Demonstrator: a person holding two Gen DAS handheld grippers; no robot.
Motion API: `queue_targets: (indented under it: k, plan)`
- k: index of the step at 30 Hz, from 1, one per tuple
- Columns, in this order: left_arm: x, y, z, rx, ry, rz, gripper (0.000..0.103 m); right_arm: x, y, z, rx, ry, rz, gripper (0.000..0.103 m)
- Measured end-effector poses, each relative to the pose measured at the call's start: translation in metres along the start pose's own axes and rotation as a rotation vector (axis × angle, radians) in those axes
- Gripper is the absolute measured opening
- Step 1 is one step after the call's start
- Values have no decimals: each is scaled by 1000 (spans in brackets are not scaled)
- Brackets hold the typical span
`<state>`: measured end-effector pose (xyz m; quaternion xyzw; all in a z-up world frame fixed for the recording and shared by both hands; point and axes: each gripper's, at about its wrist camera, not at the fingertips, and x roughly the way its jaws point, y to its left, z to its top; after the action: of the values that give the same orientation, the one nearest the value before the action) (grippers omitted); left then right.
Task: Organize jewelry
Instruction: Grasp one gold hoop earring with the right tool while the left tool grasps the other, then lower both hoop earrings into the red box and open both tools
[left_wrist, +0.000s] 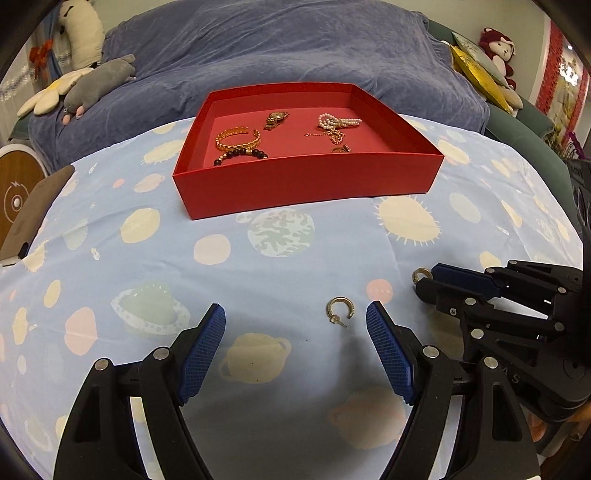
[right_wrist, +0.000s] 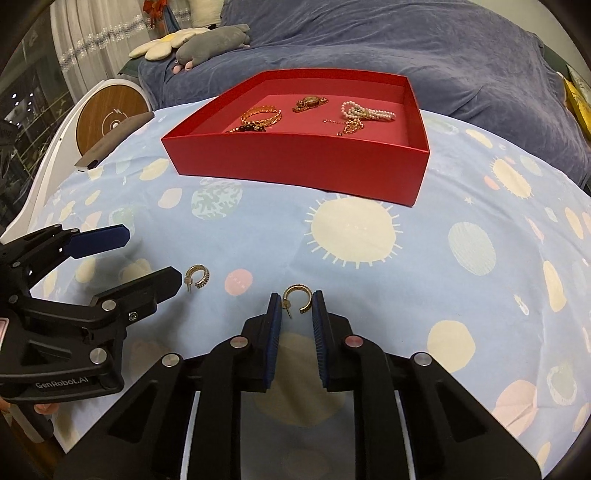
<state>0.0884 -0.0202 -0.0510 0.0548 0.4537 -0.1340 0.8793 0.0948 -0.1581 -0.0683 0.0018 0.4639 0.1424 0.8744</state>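
Note:
A red tray (left_wrist: 306, 184) (right_wrist: 295, 162) sits on the planet-print cloth and holds a gold bangle (left_wrist: 238, 137), a dark bead bracelet (left_wrist: 240, 155), a watch (left_wrist: 276, 119), a pearl bracelet (left_wrist: 338, 121) and a chain (left_wrist: 334, 137). One gold hoop earring (left_wrist: 340, 309) (right_wrist: 197, 276) lies on the cloth between the fingers of my open left gripper (left_wrist: 295, 317) (right_wrist: 155, 258). A second gold hoop earring (right_wrist: 298, 298) (left_wrist: 421, 275) sits between the fingertips of my right gripper (right_wrist: 297, 306) (left_wrist: 424, 278), whose jaws are narrowed around it.
A phone (left_wrist: 37, 210) lies at the cloth's left edge beside a round wooden disc (right_wrist: 110, 118). A blue-covered sofa (left_wrist: 277, 55) with plush toys (left_wrist: 99, 83) stands behind the table.

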Motion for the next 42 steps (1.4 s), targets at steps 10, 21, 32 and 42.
queue_targets:
  k: [10,21,32,42]
  plan:
    - [19,-15,1,10,27,-21,63,-14,-17,0,52,-14,10,16]
    - [19,-20,-1,42,4,2,19,-19,-20,3,71,-23,21,16]
    - [5,-11,2,20,-18,-30,14,-24,-15,9,71,-40,32,16]
    - [-15,6,39,-39,-92,-42,14,-34,-11,47,80,-102,47,16]
